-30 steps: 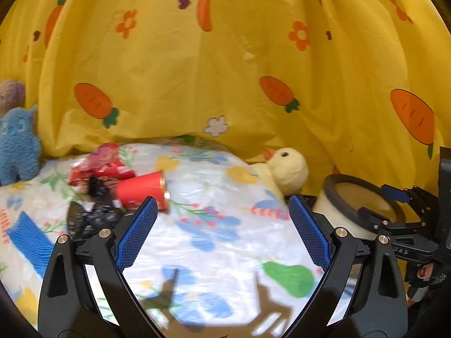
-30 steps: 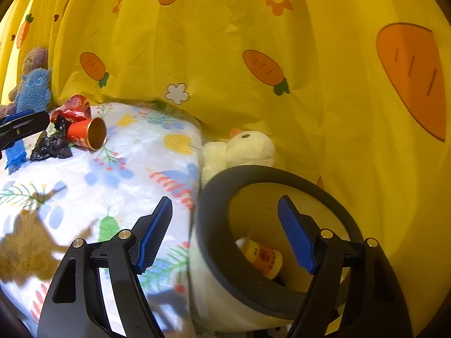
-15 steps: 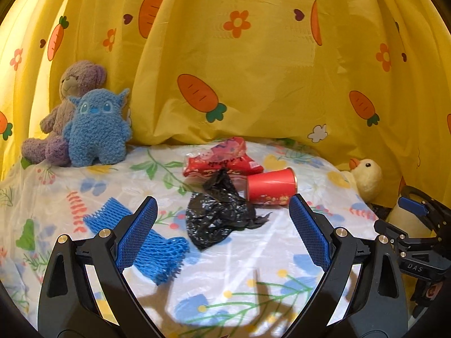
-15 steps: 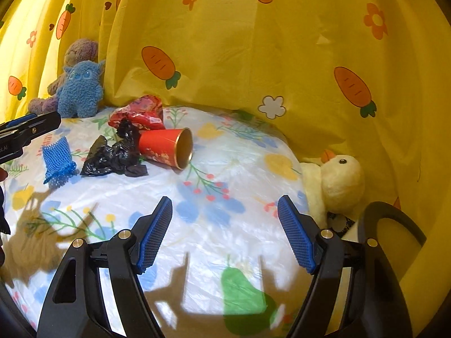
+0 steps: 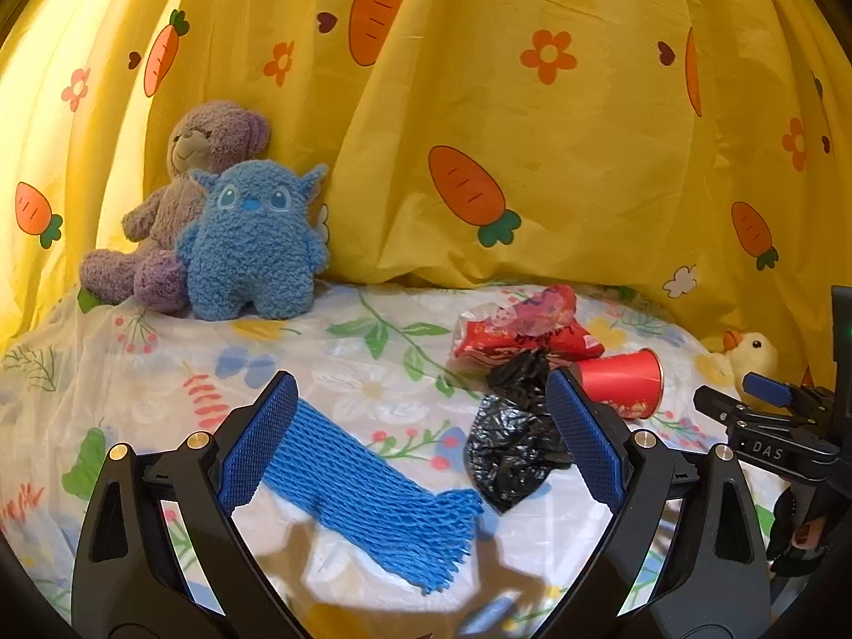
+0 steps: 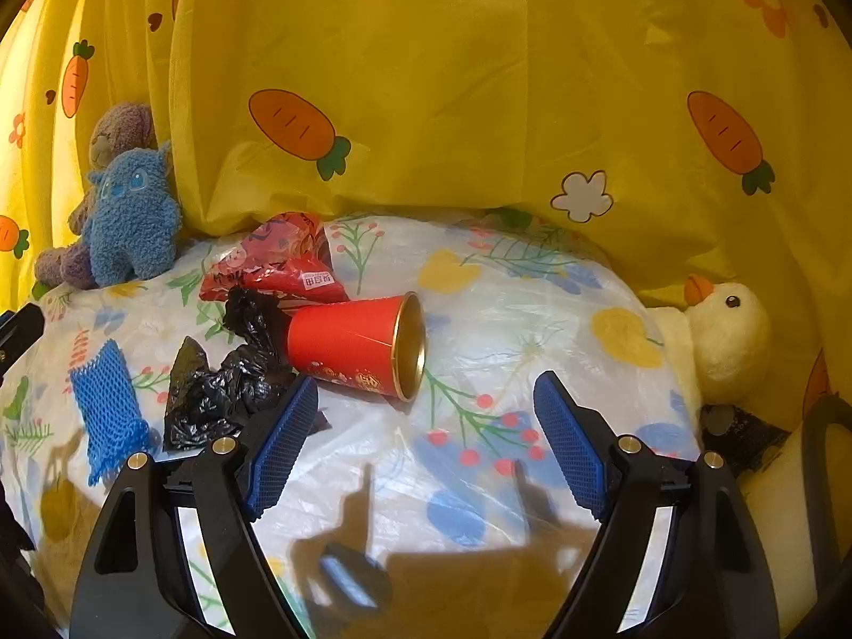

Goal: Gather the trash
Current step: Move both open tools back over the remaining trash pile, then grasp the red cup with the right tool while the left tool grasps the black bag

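On the flowered plastic cloth (image 5: 346, 367) lies a heap of trash: a blue foam net (image 5: 367, 484), a crumpled black bag (image 5: 506, 452), a red paper cup (image 5: 620, 381) on its side and a red wrapper (image 5: 522, 325). My left gripper (image 5: 420, 394) hovers open over the net, its right finger in front of the black bag, gripping nothing. My right gripper (image 6: 426, 415) faces the red cup (image 6: 346, 341) from just short of its gold mouth; its jaws are opening and nothing is between them. The black bag (image 6: 223, 388) lies left of its left finger.
A blue plush toy (image 5: 250, 245) and a purple bear (image 5: 175, 197) sit at the back left against the yellow carrot curtain (image 5: 532, 133). A yellow duck toy (image 6: 729, 341) lies at the table's right edge. A dark bin rim (image 6: 820, 458) shows beside it.
Both grippers have swung left from the bin and duck toward the trash heap. The net now lies under the left gripper, and the cup sits close in front of the right one.
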Motion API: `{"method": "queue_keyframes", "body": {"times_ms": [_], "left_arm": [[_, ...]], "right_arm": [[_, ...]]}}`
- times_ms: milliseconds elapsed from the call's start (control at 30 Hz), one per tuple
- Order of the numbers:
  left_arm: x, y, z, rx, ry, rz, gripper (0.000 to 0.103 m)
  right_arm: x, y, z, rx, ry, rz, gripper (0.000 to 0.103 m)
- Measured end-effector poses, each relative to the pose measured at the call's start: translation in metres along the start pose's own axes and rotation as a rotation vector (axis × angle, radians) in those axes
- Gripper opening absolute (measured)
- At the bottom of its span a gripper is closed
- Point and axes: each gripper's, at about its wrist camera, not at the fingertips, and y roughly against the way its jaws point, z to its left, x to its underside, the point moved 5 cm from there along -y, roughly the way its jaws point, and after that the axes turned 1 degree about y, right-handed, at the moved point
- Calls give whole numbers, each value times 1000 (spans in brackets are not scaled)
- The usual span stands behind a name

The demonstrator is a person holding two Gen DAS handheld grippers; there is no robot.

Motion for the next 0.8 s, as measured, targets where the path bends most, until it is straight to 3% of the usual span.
{"method": "queue_keyframes", "body": {"times_ms": [167,233,333,700,800], "left_arm": [[-7,-10,8,8,12,-4,93],[-10,-14,6,16,0,-3,93],[-13,-21,-1,49,-7,8,93],[-10,-57,-27,192,-23,70,91],[-9,-65,-30,195,-31,75,89]], "right_arm": [[-4,-36,6,-32,-50,67,67],[-4,-45,7,-52,-61,77,66],[-5,-54,10,-67,-65,88,54],[-9,-59,21,-147,-45,64,20],[-9,-52,28,-157,-8,31,11]]}}
